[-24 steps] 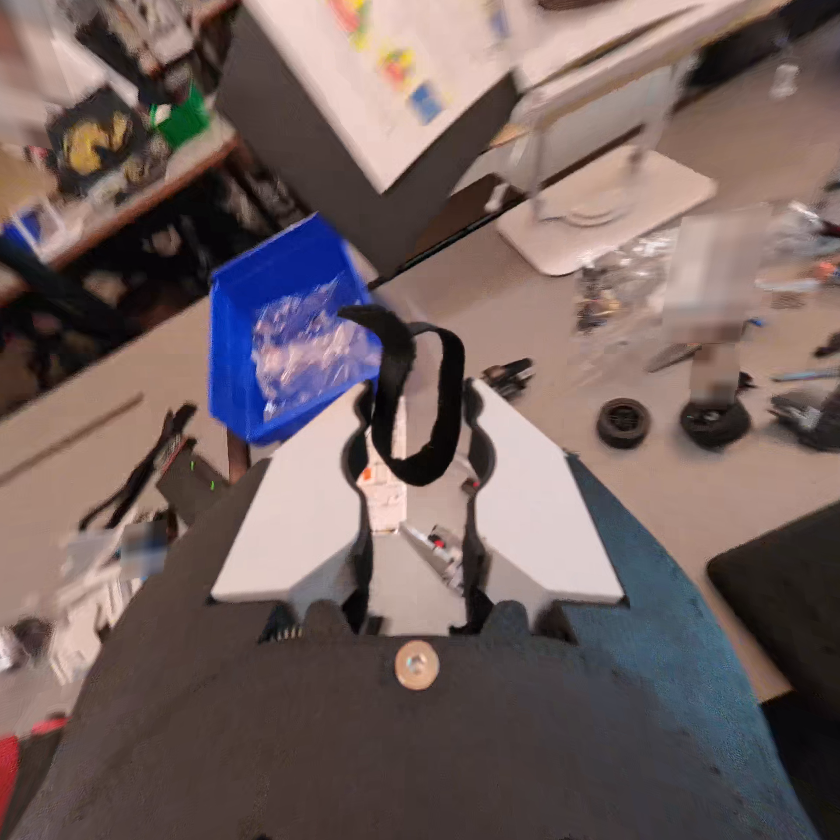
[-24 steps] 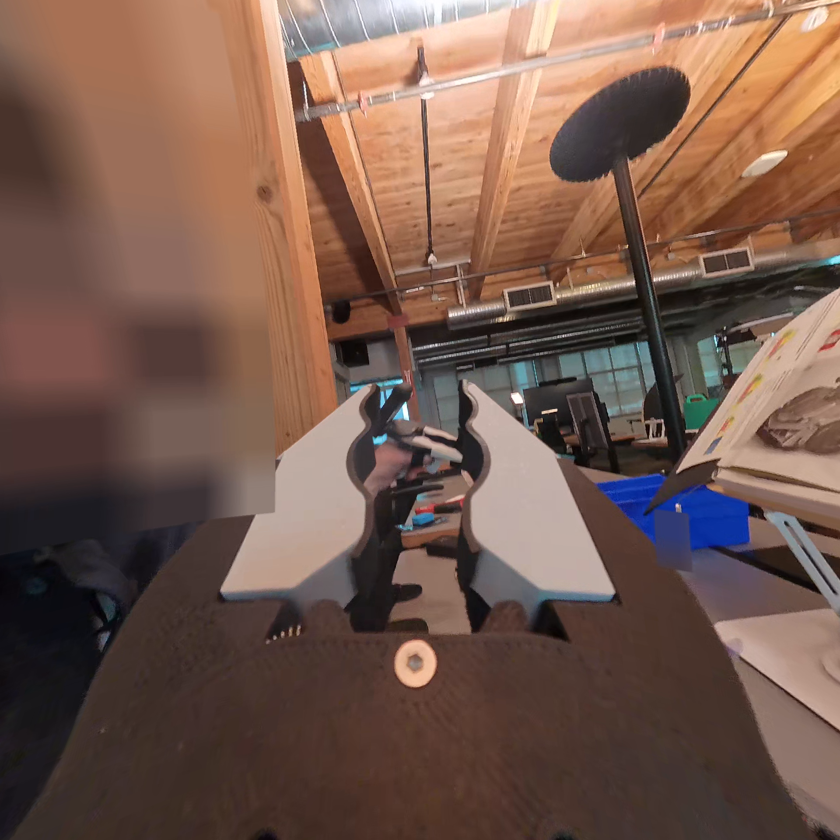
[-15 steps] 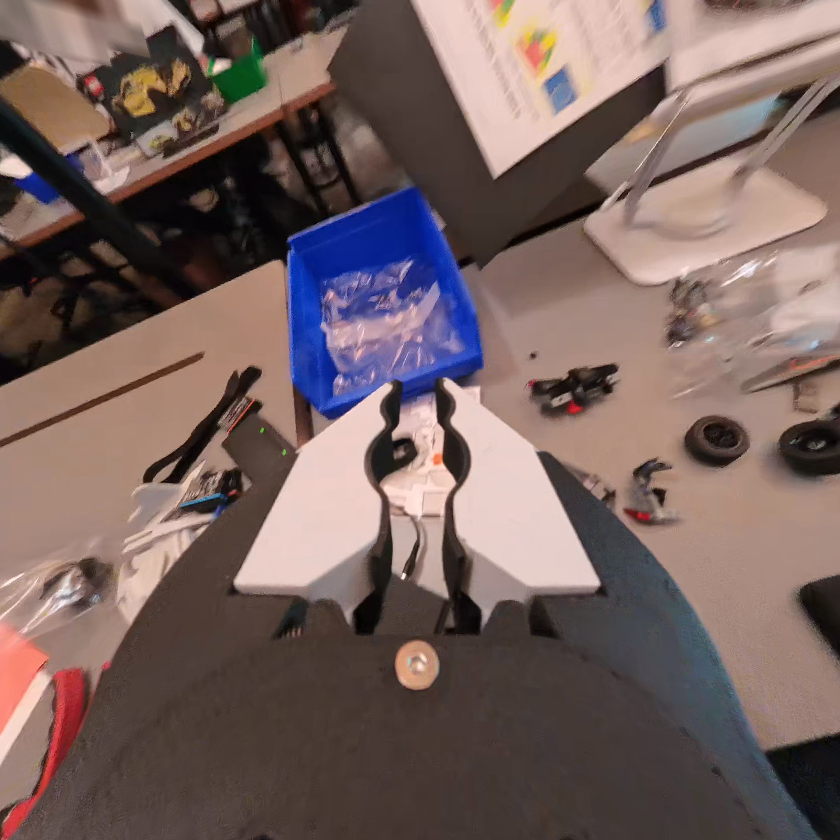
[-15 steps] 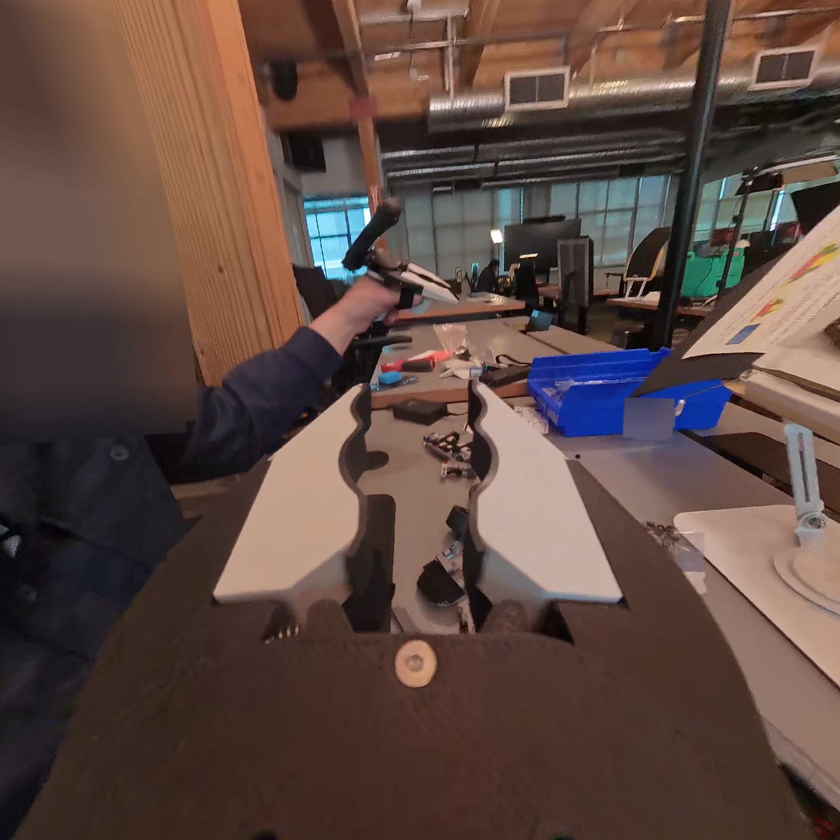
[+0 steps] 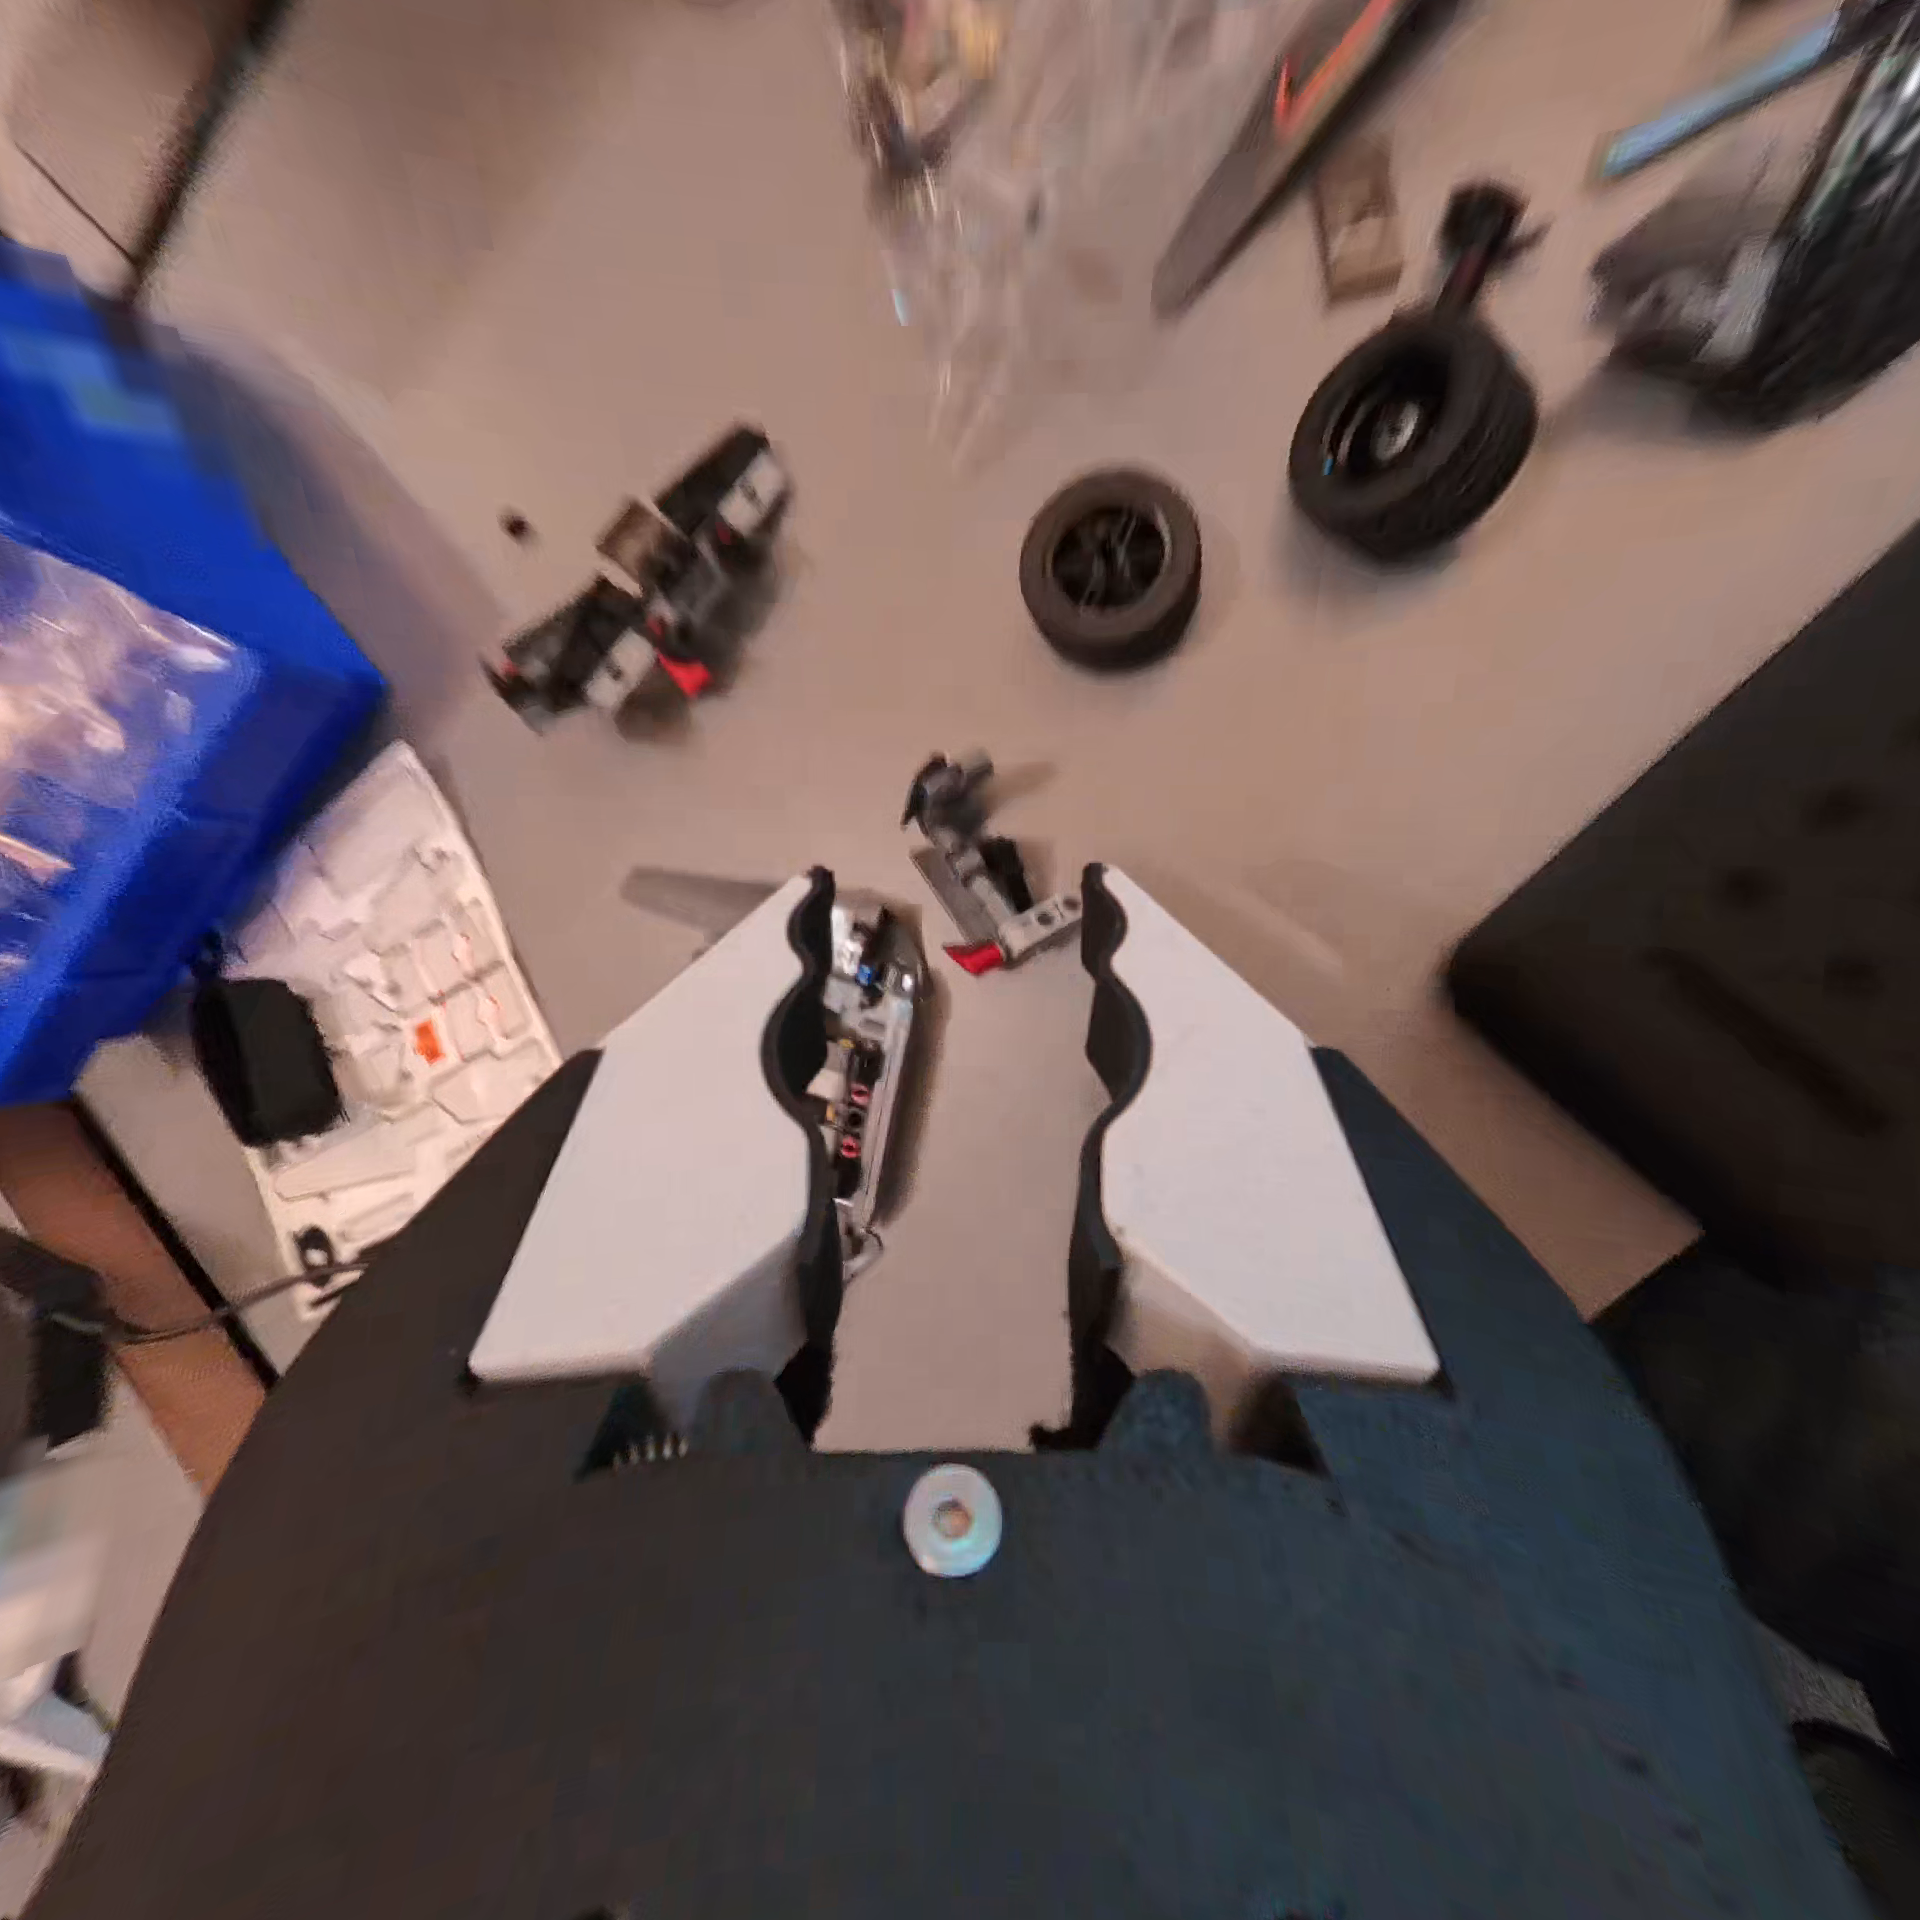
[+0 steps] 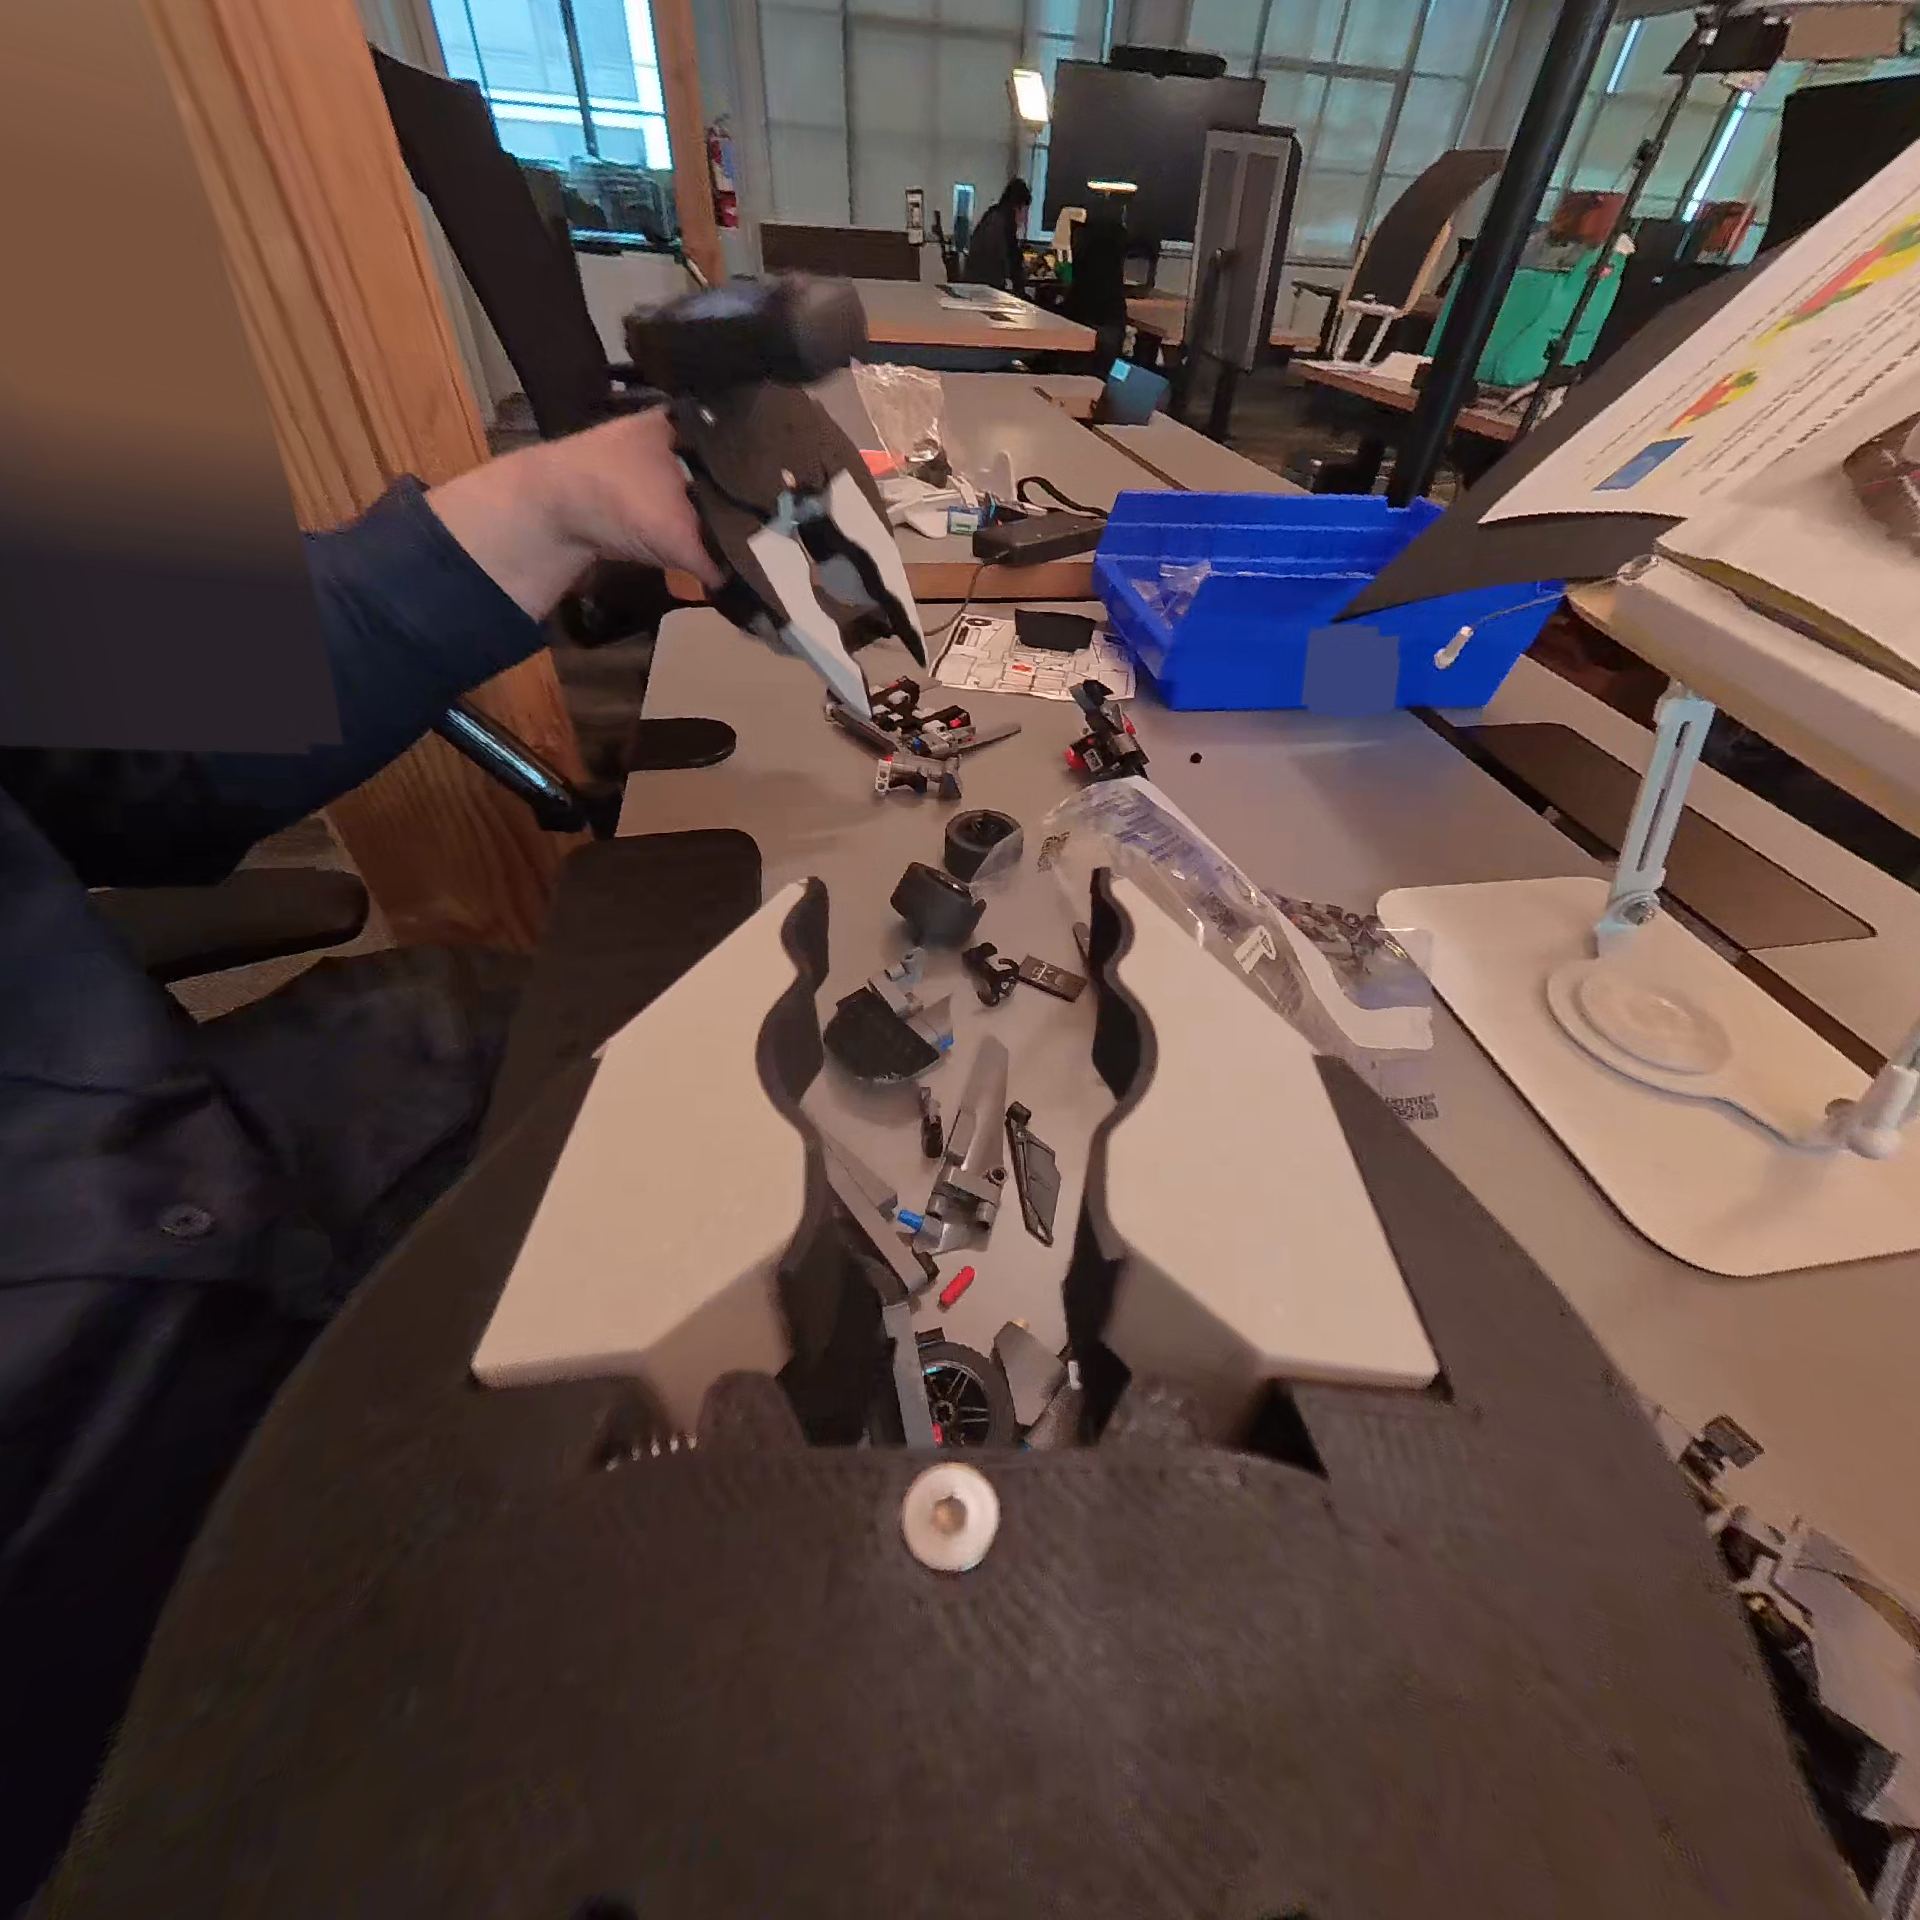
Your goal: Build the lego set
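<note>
While the left wrist view looks almost straight down on the grey tabletop (image 5: pixel 644 260), the right wrist view looks along it into a large room of desks, windows and a wooden post at upper left. Only the right wrist view shows the left gripper (image 6: pixel 878 686) from outside, held in a person's hand (image 6: pixel 582 509) at centre left, its white fingers pointing down at a small cluster of grey, black and red lego pieces (image 6: pixel 914 727). In its own view the left gripper (image 5: pixel 951 894) has its jaws spread, with a slim grey lego assembly (image 5: pixel 868 1049) lying against the inner edge of the left finger and a small grey-and-red lego piece (image 5: pixel 982 899) near the tips; nothing is clamped. The right gripper (image 6: pixel 951 894) is likewise spread and empty above scattered grey and black lego parts (image 6: pixel 966 1153) in the middle of the frame. Two black rubber lego tyres (image 5: pixel 1110 566) sit at upper right of the left view. A blue plastic bin (image 6: pixel 1278 582) stands at upper right of the right view, an open instruction book on a white stand (image 6: pixel 1662 1049) at far right, and a clear plastic bag (image 6: pixel 1226 925) between. Motion blur smears the upper part of the left view, and the bin there is cut off at the left edge.
</note>
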{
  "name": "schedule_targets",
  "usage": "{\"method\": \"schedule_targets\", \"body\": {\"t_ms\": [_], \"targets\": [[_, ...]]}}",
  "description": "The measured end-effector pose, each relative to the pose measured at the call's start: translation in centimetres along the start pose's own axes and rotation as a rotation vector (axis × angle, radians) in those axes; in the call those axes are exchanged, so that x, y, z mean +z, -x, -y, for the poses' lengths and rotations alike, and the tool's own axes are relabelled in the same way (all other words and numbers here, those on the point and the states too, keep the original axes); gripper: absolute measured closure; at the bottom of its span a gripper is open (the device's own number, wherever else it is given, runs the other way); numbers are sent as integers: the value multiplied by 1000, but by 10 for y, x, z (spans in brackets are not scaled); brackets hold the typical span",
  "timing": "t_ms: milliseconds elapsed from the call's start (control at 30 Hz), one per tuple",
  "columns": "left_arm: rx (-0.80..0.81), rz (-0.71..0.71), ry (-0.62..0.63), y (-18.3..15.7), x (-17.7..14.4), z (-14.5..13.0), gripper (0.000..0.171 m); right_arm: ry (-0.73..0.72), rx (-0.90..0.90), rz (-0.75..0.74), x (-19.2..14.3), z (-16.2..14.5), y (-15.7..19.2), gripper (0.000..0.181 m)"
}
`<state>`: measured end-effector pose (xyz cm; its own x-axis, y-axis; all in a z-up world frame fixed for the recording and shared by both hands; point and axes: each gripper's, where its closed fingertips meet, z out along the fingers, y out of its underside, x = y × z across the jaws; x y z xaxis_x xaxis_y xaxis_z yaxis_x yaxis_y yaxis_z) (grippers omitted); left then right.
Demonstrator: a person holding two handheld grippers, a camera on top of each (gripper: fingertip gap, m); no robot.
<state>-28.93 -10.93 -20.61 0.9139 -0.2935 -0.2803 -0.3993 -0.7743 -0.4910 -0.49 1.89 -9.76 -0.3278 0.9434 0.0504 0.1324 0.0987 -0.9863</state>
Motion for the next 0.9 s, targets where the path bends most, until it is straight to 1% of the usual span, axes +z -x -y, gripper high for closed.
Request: {"method": "schedule_targets", "body": {"t_ms": [33, 67, 133, 200, 233, 267, 300, 333, 367, 433, 467, 500, 533, 633, 667, 733, 767, 800, 867, 900], "targets": [[-12, -29, 33, -2, 8, -9, 126, -3, 2, -5, 0, 0, -2, 132], [-17, -55, 39, -4, 12, -14, 127, -3, 5, -10, -1, -1, -4, 132], [-8, -99, 24, -12, 20, -15, 128, -8, 12, -5, 0, -3, -4, 132], [-36, -119, 69, -18, 35, -20, 128, -13, 7, -3, 1, -3, -3, 133], [-36, -108, 104, -18, 43, -25, 128, -10, -1, -8, 2, -3, -4, 134], [-46, -67, 123, -13, 50, -28, 125, -6, -8, -11, 2, -4, -4, 135], [-68, -63, 136, -13, 54, -30, 128, -1, -11, -10, 3, -5, -3, 135], [-85, -94, 131, -18, 57, -29, 134, 3, -8, -5, 3, -6, -3, 136], [-82, -107, 111, -22, 59, -26, 146, 9, -3, -1, 4, -8, -3, 137], [-61, -64, 86, -21, 63, -23, 171, 20, 0, 9, 7, -10, -2, 137], [-54, -43, 74, -20, 65, -23, 171, 25, -3, 11, 9, -10, -1, 137], [-58, -54, 37, -23, 64, -17, 171, 32, -9, 13, 11, -11, 0, 137], [-57, -99, 11, -32, 63, -12, 171, 40, -15, 18, 13, -12, 2, 137], [-21, -47, -21, -29, 56, -7, 171, 57, -26, 40, 18, -14, 7, 139], [-34, -41, -41, -28, 52, -4, 165, 60, -27, 43, 19, -14, 7, 139], [-48, 24, -55, -15, 49, 2, 136, 60, -22, 52, 21, -15, 8, 139], [-25, 30, -42, -14, 51, 4, 122, 58, -18, 55, 22, -15, 8, 139], [9, 40, -14, -12, 54, 3, 116, 57, -15, 57, 22, -15, 8, 139], [79, 57, 46, -10, 64, -2, 114, 47, -12, 66, 22, -15, 9, 140], [104, 48, 49, -12, 68, -1, 117, 39, -7, 76, 21, -14, 10, 140]]}}
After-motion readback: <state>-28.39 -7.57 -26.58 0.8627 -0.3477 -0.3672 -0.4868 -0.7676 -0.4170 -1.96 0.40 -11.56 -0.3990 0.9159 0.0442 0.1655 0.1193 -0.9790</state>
